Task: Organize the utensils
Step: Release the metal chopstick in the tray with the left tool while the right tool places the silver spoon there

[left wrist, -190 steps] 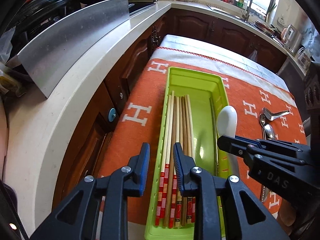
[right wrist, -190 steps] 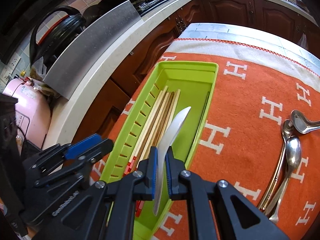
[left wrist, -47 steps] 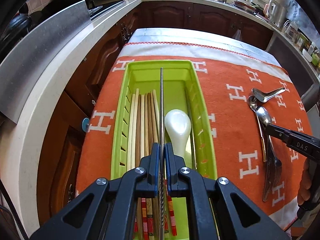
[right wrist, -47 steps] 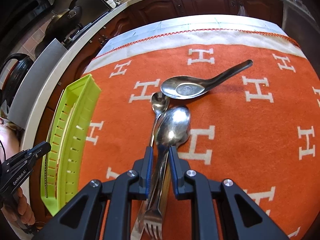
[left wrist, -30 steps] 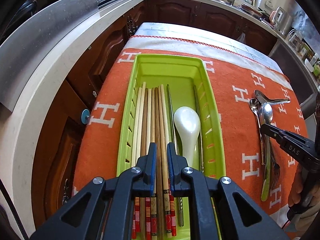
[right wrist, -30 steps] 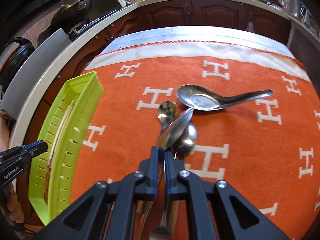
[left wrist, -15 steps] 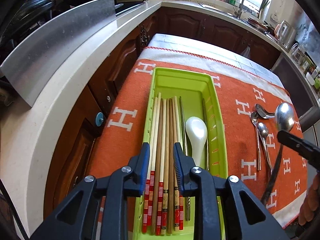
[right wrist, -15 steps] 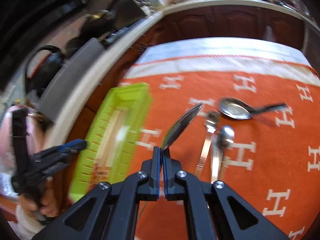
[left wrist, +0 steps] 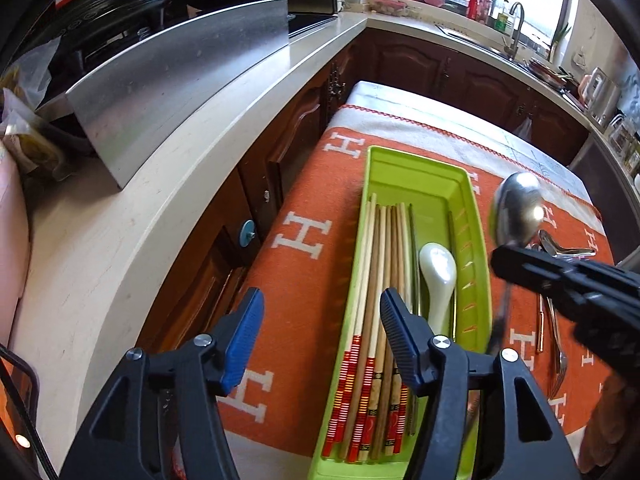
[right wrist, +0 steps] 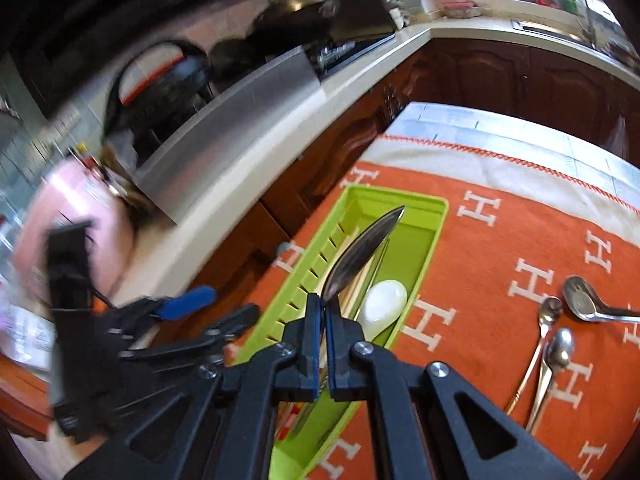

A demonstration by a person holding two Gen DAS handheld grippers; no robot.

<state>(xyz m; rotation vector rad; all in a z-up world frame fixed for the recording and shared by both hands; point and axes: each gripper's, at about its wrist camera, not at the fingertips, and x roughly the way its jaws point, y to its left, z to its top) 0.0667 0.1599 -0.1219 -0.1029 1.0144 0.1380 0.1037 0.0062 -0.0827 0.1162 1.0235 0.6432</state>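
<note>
— Jaws first: how do the two grippers stand?

— Left gripper is spread wide with nothing between its fingers, low over the near end of the green tray and the orange blanket. Right gripper is pinched tight on the handle of a metal spoon, bowl tipped up and forward.

— And where is that spoon relative to the tray?

— From the right wrist camera it hangs above the tray's middle, over the chopsticks and the white spoon. From the left wrist camera the same spoon's bowl shows beside the tray's right wall, so whether it is truly over the tray or just outside it I cannot say for sure (that frame is blurred).

— What's inside the tray?

— Wooden chopsticks with red-banded ends lie lengthwise along the left side; the white spoon sits to their right, bowl up.

— Anything left on the blanket?

— Three metal spoons, close together, well to the right of the tray.
</note>
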